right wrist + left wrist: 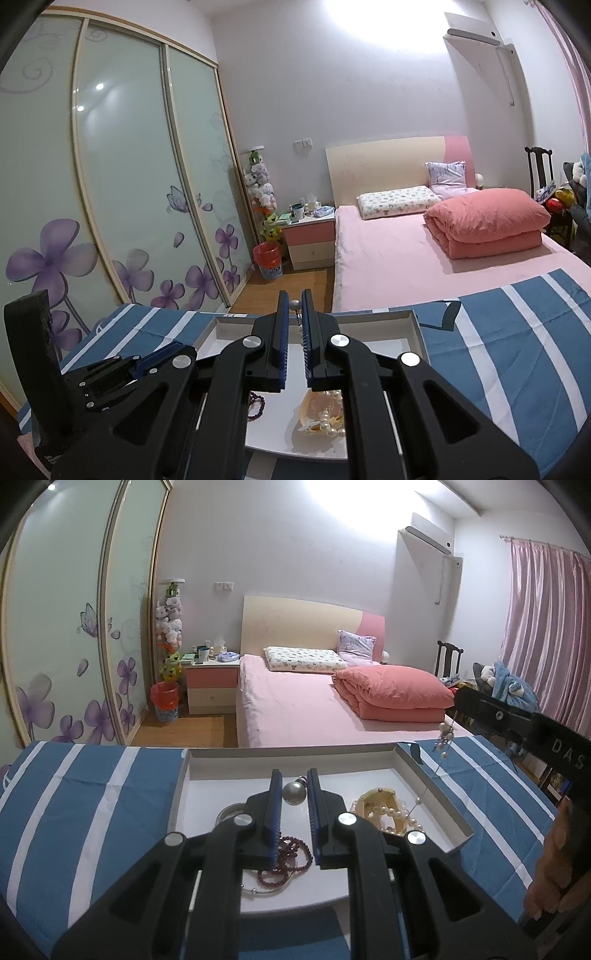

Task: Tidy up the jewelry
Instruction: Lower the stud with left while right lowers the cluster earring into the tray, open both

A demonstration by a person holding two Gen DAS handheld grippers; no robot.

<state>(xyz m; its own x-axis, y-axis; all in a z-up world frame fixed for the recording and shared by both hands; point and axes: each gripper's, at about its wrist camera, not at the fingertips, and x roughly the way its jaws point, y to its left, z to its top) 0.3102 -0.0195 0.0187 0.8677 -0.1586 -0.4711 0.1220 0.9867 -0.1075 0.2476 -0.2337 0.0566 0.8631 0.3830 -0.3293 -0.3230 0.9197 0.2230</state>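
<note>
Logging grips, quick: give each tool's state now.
Left tool: closed on a silver ball.
Right tool: closed on a thin chain.

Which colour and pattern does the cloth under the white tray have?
The cloth is blue with white stripes. It shows best in the left wrist view.

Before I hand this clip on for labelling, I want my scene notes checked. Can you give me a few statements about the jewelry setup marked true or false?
1. The white tray sits on a blue-and-white striped cloth. True.
2. The dark red bead strand lies outside the tray on the cloth. False: it lies inside the tray.
3. The right gripper has its jaws shut on a thin chain. True.
4. The left gripper has its jaws wide open with nothing between them. False: they are nearly closed, with a grey ball between them.
5. White pearls lie in the tray. True.
</note>
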